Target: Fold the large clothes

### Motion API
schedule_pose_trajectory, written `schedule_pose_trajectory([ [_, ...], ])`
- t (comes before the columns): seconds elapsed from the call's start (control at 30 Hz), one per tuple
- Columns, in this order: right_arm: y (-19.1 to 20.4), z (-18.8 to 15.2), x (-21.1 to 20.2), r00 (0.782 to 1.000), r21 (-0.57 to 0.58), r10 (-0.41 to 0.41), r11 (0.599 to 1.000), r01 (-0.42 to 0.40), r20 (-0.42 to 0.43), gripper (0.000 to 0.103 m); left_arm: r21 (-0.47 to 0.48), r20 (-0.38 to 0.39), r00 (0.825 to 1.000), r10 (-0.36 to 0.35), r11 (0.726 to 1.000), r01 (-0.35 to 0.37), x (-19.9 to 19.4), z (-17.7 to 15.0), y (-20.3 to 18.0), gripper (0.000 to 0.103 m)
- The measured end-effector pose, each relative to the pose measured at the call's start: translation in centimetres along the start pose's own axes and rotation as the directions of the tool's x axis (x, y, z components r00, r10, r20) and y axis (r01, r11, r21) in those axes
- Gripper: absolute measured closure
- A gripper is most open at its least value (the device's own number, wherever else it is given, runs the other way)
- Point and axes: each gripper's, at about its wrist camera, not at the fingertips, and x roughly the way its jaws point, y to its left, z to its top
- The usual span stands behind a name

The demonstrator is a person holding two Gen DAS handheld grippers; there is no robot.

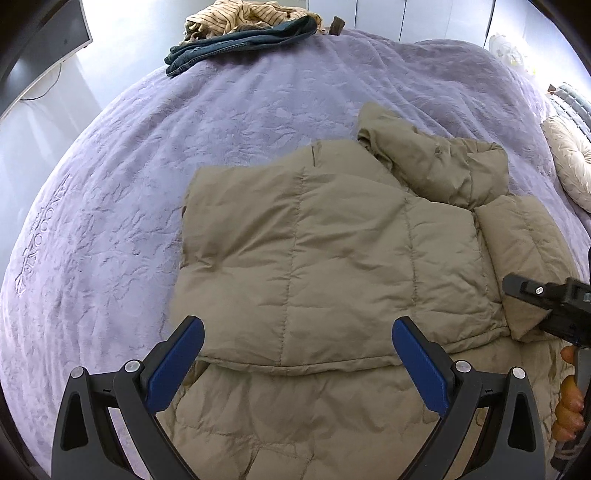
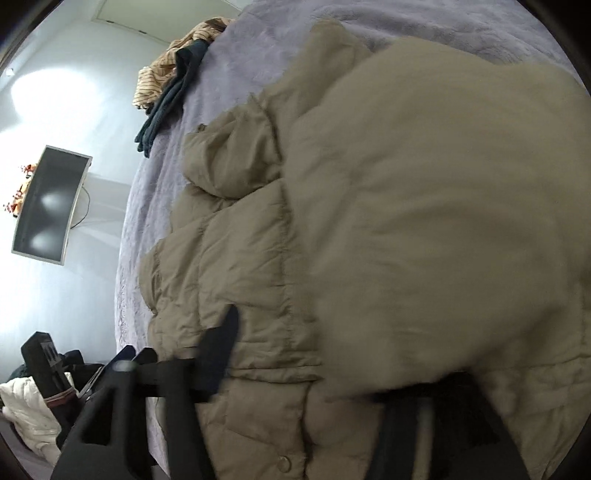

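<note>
Lying folded, jacket leaves bedspread bare leftward.

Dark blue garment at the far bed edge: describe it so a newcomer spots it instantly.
Start at the lavender bedspread. Beyond the tan puffer jacket, a small pile sits at the far edge. The dark blue garment lies in front of the striped beige cloth, flat and denim-like.
</note>
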Motion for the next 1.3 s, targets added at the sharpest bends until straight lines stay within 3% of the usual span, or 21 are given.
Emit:
schedule_pose_trajectory([
  [0.1, 1.6, -0.1, -0.9, 1.000, -0.027, -0.028, 0.999, 0.029, 0.004, 0.037, 0.010, -0.001, 1.000, -0.008, 1.000, 0.008, 0.1, 0.0, -0.4, 0.001],
  [0.23, 1.9, -1.0, -4.7, 0.994, -0.027, -0.060, 0.998, 0.062, 0.091, 0.037, 0.005, 0.014, 0.999, -0.050, 0.999, 0.050, -0.1, 0.1, -0.3, 0.001],
  [0.33, -1.0, -1.4, -7.2, 0.985, 0.126, -0.052, 0.992, 0.031, 0.165, 0.037, -0.078, 0.001, 0.986, -0.169, 0.983, 0.168, 0.1, 0.4, 1.1, 0.001],
  [0.47, -3.8, 0.0, -7.9, 0.978, 0.254, -0.027, 0.967, -0.028, 0.209, 0.037, -0.117, 0.027, 0.974, -0.226, 0.967, 0.228, -0.2, 0.8, 2.4, 0.001],
  [0.5, -3.9, 0.6, -8.0, 0.973, 0.259, -0.031, 0.965, -0.031, 0.231, 0.039, -0.112, 0.036, 0.972, -0.230, 0.966, 0.233, -0.3, 0.9, 2.5, 0.001],
  [0.53, -3.5, 1.1, -8.0, 0.969, 0.258, -0.034, 0.966, -0.031, 0.244, 0.056, -0.108, 0.048, 0.970, -0.238, 0.964, 0.242, -0.5, 1.1, 2.7, 0.001],
  [0.57, -3.1, 1.5, -7.7, 0.968, 0.253, -0.033, 0.967, -0.031, 0.248, 0.079, -0.108, 0.058, 0.966, -0.251, 0.961, 0.256, -0.7, 1.2, 2.8, 0.001],
  [0.6, -2.4, 1.9, -7.5, 0.968, 0.235, -0.026, 0.971, -0.035, 0.251, 0.084, -0.111, 0.069, 0.960, -0.272, 0.954, 0.278, -0.9, 1.4, 3.2, 0.001],
  [0.73, 3.5, 2.6, -6.5, 0.968, 0.019, 0.000, 1.000, -0.005, 0.251, 0.085, -0.158, 0.095, 0.939, -0.330, 0.926, 0.342, -1.2, 1.9, 4.5, 0.001],
  [0.8, 6.8, 2.2, -5.4, 0.976, -0.105, 0.001, 0.994, 0.022, 0.218, 0.085, -0.185, 0.098, 0.931, -0.353, 0.913, 0.365, -1.1, 1.9, 5.4, 0.001],
  [0.9, 10.3, 0.7, -3.3, 0.986, -0.255, -0.044, 0.963, 0.085, 0.162, 0.082, -0.229, 0.105, 0.912, -0.397, 0.882, 0.411, -1.0, 1.9, 6.8, 0.001],
  [0.93, 11.3, 0.1, -2.1, 0.988, -0.302, -0.078, 0.946, 0.115, 0.132, 0.077, -0.243, 0.108, 0.908, -0.405, 0.875, 0.419, -1.0, 1.8, 7.3, 0.001],
  [1.03, 12.2, -1.6, 0.5, 0.990, -0.360, -0.129, 0.923, 0.139, 0.053, 0.033, -0.268, 0.108, 0.902, -0.418, 0.861, 0.431, -0.8, 1.8, 8.0, 0.001],
  [1.2, 10.8, -3.9, 0.1, 0.977, -0.367, -0.211, 0.908, 0.203, 0.018, 0.031, -0.259, 0.085, 0.879, -0.469, 0.842, 0.474, -0.5, 1.8, 7.3, 0.001],
  [1.3, 6.8, -4.3, -3.2, 0.974, -0.255, -0.227, 0.940, 0.227, 0.029, 0.030, -0.218, 0.056, 0.863, -0.502, 0.838, 0.501, 0.0, 2.0, 5.3, 0.001],
])
